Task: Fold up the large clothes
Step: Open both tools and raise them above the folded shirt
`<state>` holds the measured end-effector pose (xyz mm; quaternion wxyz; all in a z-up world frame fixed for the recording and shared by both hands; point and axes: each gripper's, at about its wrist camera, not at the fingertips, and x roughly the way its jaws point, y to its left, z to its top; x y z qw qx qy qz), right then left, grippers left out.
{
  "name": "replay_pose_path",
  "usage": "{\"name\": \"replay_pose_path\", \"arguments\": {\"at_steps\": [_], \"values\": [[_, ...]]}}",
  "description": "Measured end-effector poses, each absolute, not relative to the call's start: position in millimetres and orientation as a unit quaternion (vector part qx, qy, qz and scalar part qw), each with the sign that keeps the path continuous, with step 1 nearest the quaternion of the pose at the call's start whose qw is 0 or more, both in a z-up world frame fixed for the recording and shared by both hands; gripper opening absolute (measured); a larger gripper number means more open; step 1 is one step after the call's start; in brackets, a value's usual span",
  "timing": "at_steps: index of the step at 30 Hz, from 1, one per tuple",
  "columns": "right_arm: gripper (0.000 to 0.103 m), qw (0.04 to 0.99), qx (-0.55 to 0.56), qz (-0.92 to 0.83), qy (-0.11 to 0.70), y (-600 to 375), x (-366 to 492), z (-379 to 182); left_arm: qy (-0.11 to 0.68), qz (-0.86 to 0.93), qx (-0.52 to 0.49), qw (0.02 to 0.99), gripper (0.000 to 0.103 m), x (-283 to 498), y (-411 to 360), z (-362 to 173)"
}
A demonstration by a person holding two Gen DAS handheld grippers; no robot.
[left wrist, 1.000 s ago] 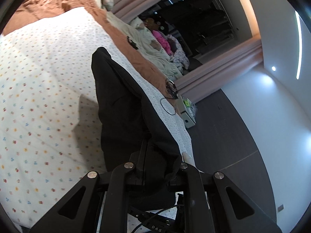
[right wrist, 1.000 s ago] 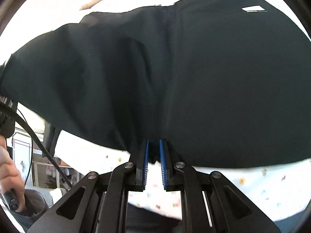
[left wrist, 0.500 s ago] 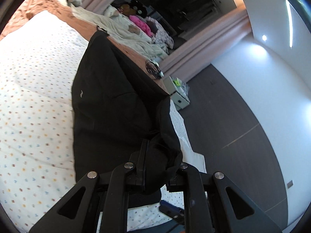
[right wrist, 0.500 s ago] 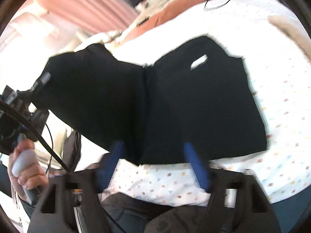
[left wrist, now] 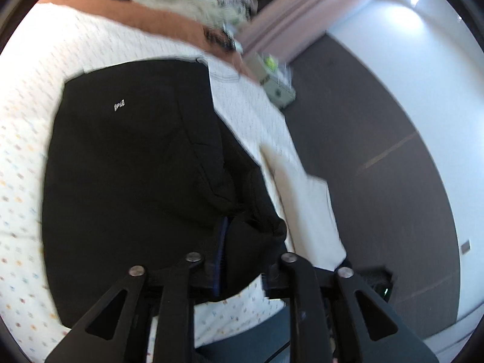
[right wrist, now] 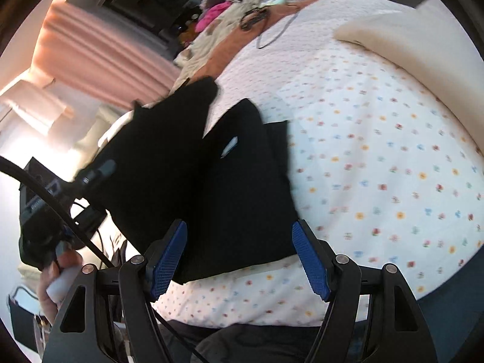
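Observation:
A large black garment (left wrist: 136,163) with a small white logo lies folded on the flower-dotted white bedspread (left wrist: 21,139). My left gripper (left wrist: 242,260) is shut on a bunched corner of the garment at its near right edge, by the bed's side. In the right wrist view the same black garment (right wrist: 242,187) lies flat, and one part hangs lifted at the left, held by the other gripper. My right gripper (right wrist: 242,260) is open and empty, its blue pads (right wrist: 311,260) just above the garment's near edge.
An orange-brown blanket (left wrist: 157,21) and a heap of pale and pink clothes (right wrist: 217,12) lie at the far end of the bed. A cream pillow (right wrist: 417,42) lies at the right. A small white box (left wrist: 276,86) stands on the dark floor (left wrist: 363,157) beside the bed.
My right gripper has let go of the garment's edge, opened wide and drawn back. My left gripper has carried its held corner down toward the bed, so the garment lies more spread.

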<state>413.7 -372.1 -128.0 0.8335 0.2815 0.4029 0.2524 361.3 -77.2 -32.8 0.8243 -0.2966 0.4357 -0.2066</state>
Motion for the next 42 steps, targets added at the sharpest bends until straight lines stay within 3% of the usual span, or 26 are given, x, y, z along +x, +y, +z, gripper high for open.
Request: {"name": "replay_pose_path", "arguments": {"at_steps": [2, 4, 5, 12, 22, 23, 24, 27, 32, 38, 42], "values": [[0.071, 0.83, 0.292, 0.247, 0.405, -382, 399, -126, 0.458, -0.228, -0.302, 0.805, 0.047, 366, -87, -44], [0.071, 0.828, 0.3, 0.244, 0.407, -389, 388, -121, 0.462, -0.241, -0.306, 0.797, 0.078, 364, -89, -48], [0.071, 0.825, 0.305, 0.246, 0.407, -392, 384, -116, 0.458, -0.237, -0.301, 0.802, 0.081, 363, -87, -47], [0.071, 0.817, 0.313, 0.269, 0.403, -380, 380, -102, 0.44, -0.194, -0.302, 0.823, 0.081, 338, -43, -34], [0.07, 0.829, 0.29, 0.245, 0.411, -344, 414, -103, 0.437, -0.125, -0.305, 0.837, 0.081, 303, 22, -59], [0.059, 0.833, 0.285, 0.238, 0.411, -343, 416, -103, 0.439, -0.119, -0.307, 0.836, 0.081, 302, 30, -63], [0.037, 0.831, 0.281, 0.24, 0.415, -340, 418, -105, 0.441, -0.114, -0.309, 0.835, 0.081, 300, 34, -68], [0.014, 0.824, 0.278, 0.249, 0.427, -332, 415, -110, 0.446, -0.102, -0.319, 0.83, 0.081, 295, 43, -82], [0.009, 0.817, 0.276, 0.247, 0.443, -331, 403, -128, 0.447, -0.087, -0.324, 0.829, 0.081, 286, 53, -98], [0.009, 0.802, 0.294, 0.228, 0.467, -341, 391, -162, 0.454, -0.089, -0.326, 0.825, 0.073, 280, 53, -109], [0.009, 0.807, 0.287, 0.226, 0.464, -344, 385, -153, 0.453, -0.094, -0.323, 0.826, 0.073, 281, 54, -109]]}}
